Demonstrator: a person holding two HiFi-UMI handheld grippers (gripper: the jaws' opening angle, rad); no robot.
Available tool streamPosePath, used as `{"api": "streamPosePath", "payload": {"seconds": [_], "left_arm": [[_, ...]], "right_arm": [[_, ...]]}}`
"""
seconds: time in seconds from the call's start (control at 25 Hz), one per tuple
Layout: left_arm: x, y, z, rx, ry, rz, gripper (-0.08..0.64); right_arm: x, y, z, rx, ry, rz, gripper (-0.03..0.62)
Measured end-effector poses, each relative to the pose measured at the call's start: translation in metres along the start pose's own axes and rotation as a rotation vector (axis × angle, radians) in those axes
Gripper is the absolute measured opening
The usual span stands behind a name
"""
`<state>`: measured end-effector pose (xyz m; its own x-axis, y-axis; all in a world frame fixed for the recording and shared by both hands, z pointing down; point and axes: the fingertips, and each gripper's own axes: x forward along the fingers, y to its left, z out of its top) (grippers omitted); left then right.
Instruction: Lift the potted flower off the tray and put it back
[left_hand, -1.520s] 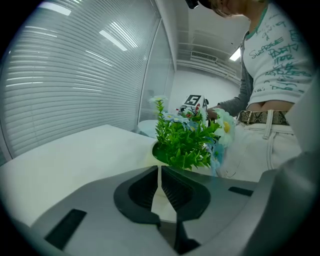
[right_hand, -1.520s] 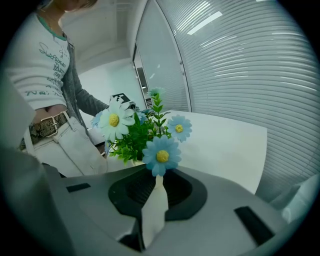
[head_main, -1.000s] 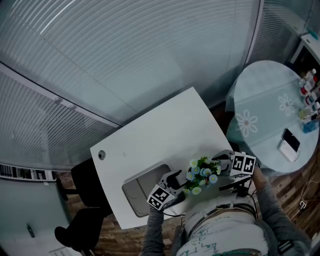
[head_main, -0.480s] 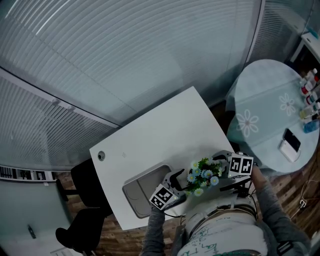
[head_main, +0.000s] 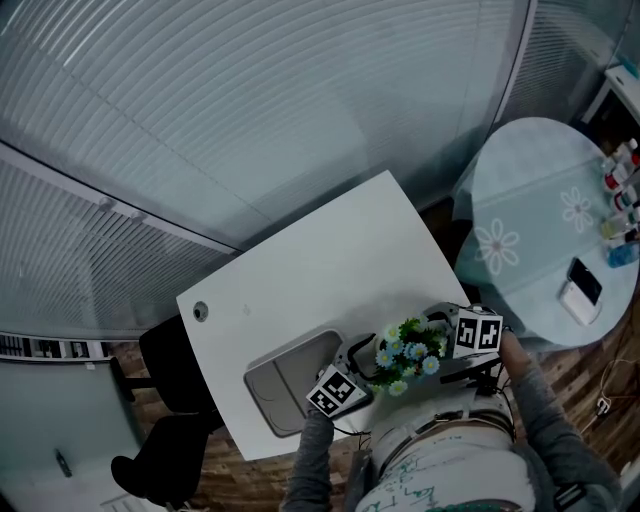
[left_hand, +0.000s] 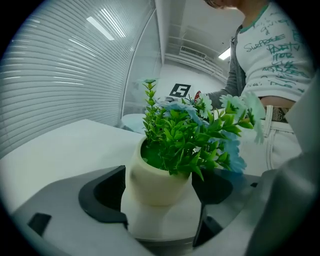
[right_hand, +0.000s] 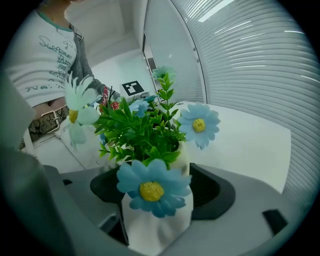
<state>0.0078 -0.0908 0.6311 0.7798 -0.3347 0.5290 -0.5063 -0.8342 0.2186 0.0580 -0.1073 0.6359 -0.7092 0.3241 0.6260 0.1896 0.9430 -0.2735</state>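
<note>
The potted flower (head_main: 408, 350), a cream pot with green leaves and blue daisies, stands upright on the white table (head_main: 330, 270) just right of the grey tray (head_main: 285, 385). My left gripper (head_main: 362, 362) reaches in from the tray side and my right gripper (head_main: 436, 328) from the other side. In the left gripper view the pot (left_hand: 156, 181) sits between the dark pads (left_hand: 102, 196), and the right gripper view shows the pot (right_hand: 165, 225) the same way. Both pairs of jaws have just been opening, stand wide, and are not pressing on the pot.
A round table with a flowered cloth (head_main: 540, 215) stands at the right, carrying small bottles (head_main: 620, 190) and a phone-like device (head_main: 580, 285). A black chair (head_main: 170, 400) stands left of the white table. Glass walls with blinds run behind. My torso is close to the table's near edge.
Both grippers' jaws have spread away from the pot. The left gripper has shifted a little to the right along the tray's edge. The pot stands where it was.
</note>
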Motion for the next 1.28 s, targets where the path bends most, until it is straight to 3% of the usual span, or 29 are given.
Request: {"api": "streamPosePath", "payload": {"seconds": [0.44,1.28], "left_arm": [[0.009,-0.002,-0.004,0.087,0.051,0.031,0.411],[0.009,-0.005,-0.002,0.075,0.066,0.028,0.41]], "right_arm": [[0.014,-0.003,0.0,-0.058,0.01,-0.025,0.353],[0.011,0.0,-0.003,-0.04,-0.004,-0.007,0.351]]}}
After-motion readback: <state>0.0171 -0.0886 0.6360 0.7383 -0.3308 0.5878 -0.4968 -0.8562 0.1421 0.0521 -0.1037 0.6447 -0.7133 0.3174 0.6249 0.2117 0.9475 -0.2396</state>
